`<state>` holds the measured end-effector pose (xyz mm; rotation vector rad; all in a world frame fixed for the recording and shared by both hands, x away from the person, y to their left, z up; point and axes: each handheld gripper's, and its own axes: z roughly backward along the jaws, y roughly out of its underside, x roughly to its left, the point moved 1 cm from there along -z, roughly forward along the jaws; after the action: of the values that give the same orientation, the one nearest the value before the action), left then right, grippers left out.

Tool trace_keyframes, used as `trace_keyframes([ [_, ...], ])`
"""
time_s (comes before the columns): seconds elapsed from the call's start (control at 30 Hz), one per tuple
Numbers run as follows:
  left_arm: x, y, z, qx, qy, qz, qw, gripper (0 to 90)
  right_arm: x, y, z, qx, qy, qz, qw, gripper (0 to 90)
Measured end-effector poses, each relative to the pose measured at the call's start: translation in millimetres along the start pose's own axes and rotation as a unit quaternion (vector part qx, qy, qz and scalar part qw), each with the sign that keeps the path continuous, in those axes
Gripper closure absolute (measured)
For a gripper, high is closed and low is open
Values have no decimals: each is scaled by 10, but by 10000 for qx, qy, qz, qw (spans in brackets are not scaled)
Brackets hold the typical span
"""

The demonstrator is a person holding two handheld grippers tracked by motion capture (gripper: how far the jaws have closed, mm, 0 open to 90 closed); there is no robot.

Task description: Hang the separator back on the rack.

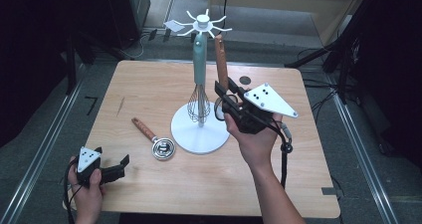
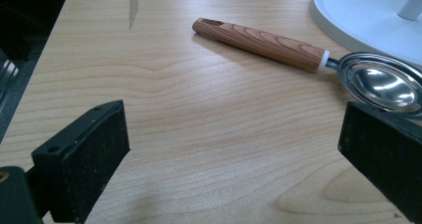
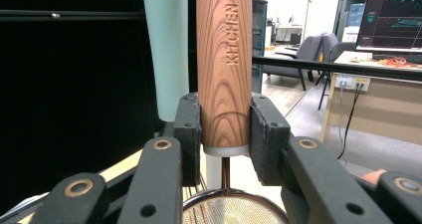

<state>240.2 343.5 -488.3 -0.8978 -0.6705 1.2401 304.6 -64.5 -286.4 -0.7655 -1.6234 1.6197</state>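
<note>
My right gripper (image 1: 226,97) (image 3: 225,129) is shut on the lower end of a strainer's wooden handle (image 1: 221,62) (image 3: 224,59), held upright with the mesh bowl (image 3: 231,211) hanging below the jaws. It is right beside the white utensil stand (image 1: 199,134), close to the hook ring on top (image 1: 202,24). A whisk with a teal handle (image 1: 199,55) (image 3: 166,50) hangs on the stand. A metal scoop with a wooden handle (image 1: 154,139) (image 2: 261,44) lies left of the stand's base (image 2: 363,15). My left gripper (image 1: 119,167) (image 2: 234,144) rests open at the front left, pointing at the scoop.
A small dark round disc (image 1: 244,79) lies on the table behind the right gripper. A thin dark mark (image 1: 120,106) streaks the wood at the left. The table stands on a grey floor with rails and cables around it.
</note>
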Motion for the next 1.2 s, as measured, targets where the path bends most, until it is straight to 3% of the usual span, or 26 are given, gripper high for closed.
trace_keyframes([
  [0.87,-1,0,0,11,9,-11,10000,0,-24,11,-58,60,-285,-93,9995,661],
  [0.97,1,0,2,8,16,-13,10000,0,-39,-13,-48,-14,-240,-75,9997,715],
  [1.1,-1,-1,2,16,2,-15,10000,0,-68,-66,-37,-168,-229,-124,9995,900],
  [1.2,-2,-1,2,14,0,-17,10000,0,-102,-109,-56,-267,-271,-142,9992,900],
])
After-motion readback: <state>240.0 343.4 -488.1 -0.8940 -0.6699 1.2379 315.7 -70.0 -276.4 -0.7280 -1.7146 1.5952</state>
